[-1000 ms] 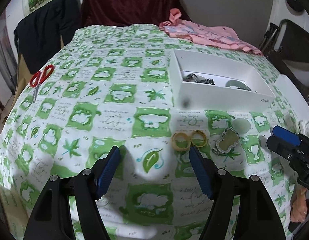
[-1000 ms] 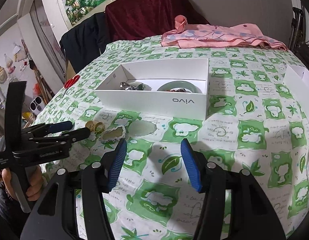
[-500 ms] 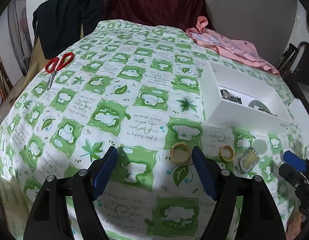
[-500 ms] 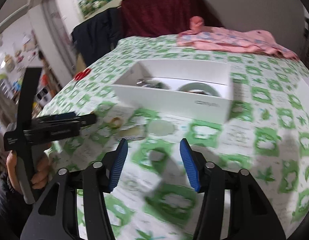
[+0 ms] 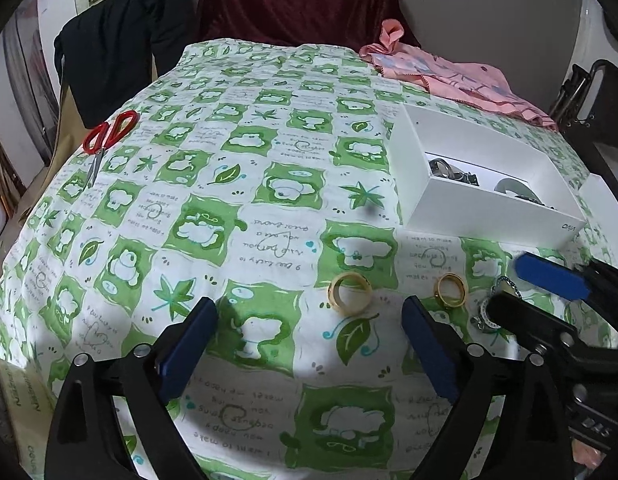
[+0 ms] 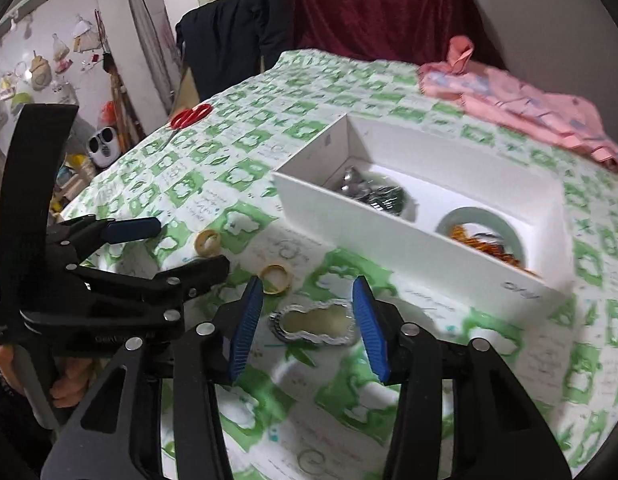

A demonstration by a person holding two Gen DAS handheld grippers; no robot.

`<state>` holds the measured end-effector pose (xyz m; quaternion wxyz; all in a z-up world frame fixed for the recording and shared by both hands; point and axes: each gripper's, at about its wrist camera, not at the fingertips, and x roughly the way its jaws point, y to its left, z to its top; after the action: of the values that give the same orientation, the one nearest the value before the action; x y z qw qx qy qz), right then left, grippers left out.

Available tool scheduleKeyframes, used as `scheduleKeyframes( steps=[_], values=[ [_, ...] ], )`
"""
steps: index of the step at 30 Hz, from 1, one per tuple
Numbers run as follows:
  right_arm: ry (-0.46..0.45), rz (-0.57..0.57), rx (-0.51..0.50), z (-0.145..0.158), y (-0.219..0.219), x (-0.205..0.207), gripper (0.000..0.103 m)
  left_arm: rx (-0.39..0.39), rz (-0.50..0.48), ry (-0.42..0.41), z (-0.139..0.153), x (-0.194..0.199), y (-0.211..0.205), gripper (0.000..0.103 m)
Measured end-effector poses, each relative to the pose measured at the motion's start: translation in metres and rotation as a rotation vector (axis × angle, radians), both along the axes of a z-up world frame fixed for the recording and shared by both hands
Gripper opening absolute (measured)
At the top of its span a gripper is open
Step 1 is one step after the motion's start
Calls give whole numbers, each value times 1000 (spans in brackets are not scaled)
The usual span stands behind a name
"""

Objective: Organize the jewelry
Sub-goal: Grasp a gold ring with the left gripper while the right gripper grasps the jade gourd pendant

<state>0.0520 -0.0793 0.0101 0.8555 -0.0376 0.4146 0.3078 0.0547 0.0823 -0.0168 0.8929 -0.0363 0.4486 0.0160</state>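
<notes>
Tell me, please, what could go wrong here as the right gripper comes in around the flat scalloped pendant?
The right gripper is closing with the scalloped pendant between its fingers, not yet pinched. The pendant lies flat on the tablecloth, so the pads may slide over it or bunch the cloth. The darker gold ring sits just beyond and could get knocked. The left gripper hovers close: they might collide.
</notes>
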Motion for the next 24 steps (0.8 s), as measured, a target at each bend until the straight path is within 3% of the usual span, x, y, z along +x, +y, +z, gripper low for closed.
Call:
scheduleKeyframes(
  steps=[8, 12, 22, 24],
  values=[
    [135, 121, 95, -6, -18, -26, 40, -8, -1, 0, 0, 1, 1, 94],
    [53, 111, 44, 0, -23, -42, 40, -3, -3, 2, 0, 1, 1, 94],
    [-29, 49, -116, -5, 14, -22, 40, -30, 16, -8, 1, 0, 5, 94],
    [-50, 25, -153, -7, 15, -22, 27, -44, 20, -10, 2, 0, 7, 94]
  ],
)
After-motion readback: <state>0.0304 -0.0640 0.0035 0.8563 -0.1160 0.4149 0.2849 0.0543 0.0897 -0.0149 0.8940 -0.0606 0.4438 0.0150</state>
